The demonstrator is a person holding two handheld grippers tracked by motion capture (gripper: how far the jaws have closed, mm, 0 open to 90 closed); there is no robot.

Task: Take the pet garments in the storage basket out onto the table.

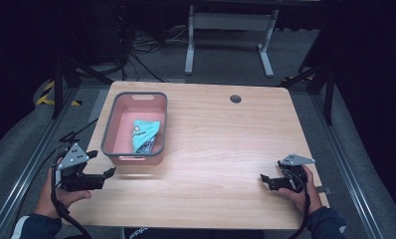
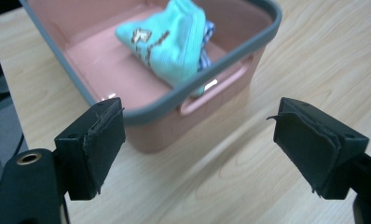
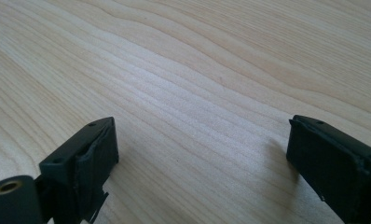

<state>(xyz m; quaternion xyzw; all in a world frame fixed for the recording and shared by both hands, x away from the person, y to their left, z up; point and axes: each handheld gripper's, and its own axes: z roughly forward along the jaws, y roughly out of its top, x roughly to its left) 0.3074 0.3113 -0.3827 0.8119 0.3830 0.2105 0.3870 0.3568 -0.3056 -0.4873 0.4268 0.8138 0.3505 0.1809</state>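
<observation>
A pink bin with a grey rim [image 1: 108,125] [image 2: 151,109] sits on the left part of the wooden table [image 1: 221,144]. Inside it lies a folded teal cloth [image 1: 145,130] [image 2: 174,42] over a blue patterned piece. My left gripper [image 1: 100,164] [image 2: 200,144] is open at the table's front left, just short of the bin's near wall, with nothing between its jaws. My right gripper [image 1: 263,178] [image 3: 202,163] is open low over bare wood at the front right, pointing left.
A round cable hole [image 1: 236,98] sits near the table's far edge. Beyond the table stand a white desk frame [image 1: 231,35] and loose cables on the floor. Metal rails run along both sides of the table.
</observation>
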